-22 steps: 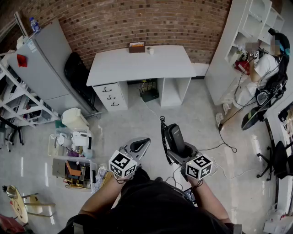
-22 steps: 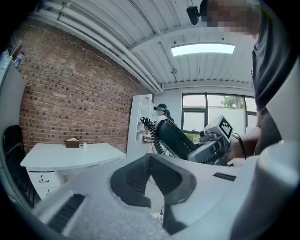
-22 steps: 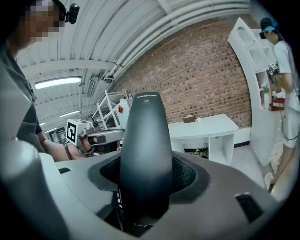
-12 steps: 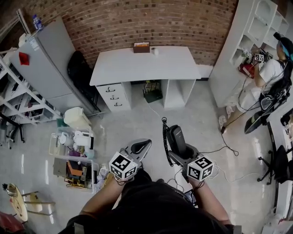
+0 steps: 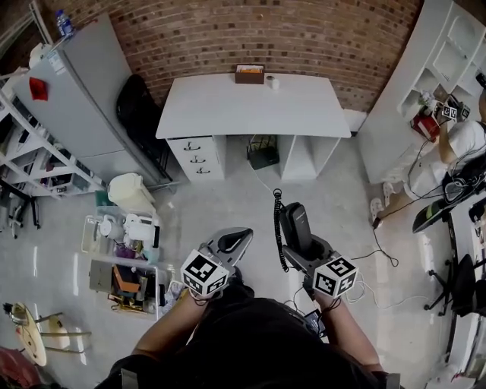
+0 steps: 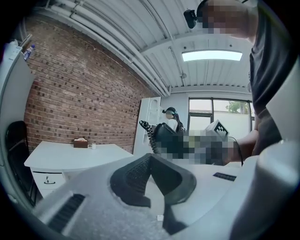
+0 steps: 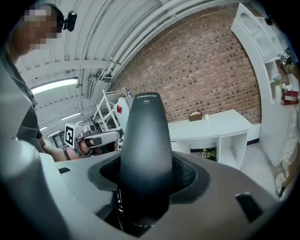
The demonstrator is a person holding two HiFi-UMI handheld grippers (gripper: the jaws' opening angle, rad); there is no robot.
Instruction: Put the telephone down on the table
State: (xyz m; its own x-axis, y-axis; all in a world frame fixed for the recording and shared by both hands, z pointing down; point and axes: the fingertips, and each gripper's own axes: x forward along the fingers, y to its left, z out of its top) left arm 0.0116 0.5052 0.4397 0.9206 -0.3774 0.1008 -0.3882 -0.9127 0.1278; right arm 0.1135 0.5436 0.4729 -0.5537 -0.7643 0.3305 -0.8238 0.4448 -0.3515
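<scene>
One telephone [image 5: 295, 226], a black handset, is seen clamped between the two jaws of the right gripper [image 5: 302, 245], with its upper end standing clear beyond the jaw tips. In the right gripper view the telephone [image 7: 144, 154] fills the gap, and one dark pad is pressed against each of its sides. One black coiled cord [image 5: 278, 229] is hung along the handset's side at 9 o'clock. The telephone is held in the air above the pale floor [image 5: 228, 205], well apart from the table [image 5: 250, 106], which is found at 12 o'clock from the wearer, against the brick wall. Two small things are counted on the table's far edge: one brown box [image 5: 249, 74] and, just beside it at 3 o'clock, one small white cup [image 5: 272, 82]. The rest of the table top is left bare. The left gripper [image 5: 234, 241] is held near the right one, at its 9 o'clock, and nothing is carried by it; in the left gripper view its jaws [image 6: 152, 174] are seen brought together with no gap between the pads. One marker cube is borne by each gripper, two in all. One grey cabinet [image 5: 83, 99] is placed at 10 o'clock, with one bottle [image 5: 64, 23] on top. One other person [image 5: 465, 144] is seen at 2 o'clock by the white shelves.
</scene>
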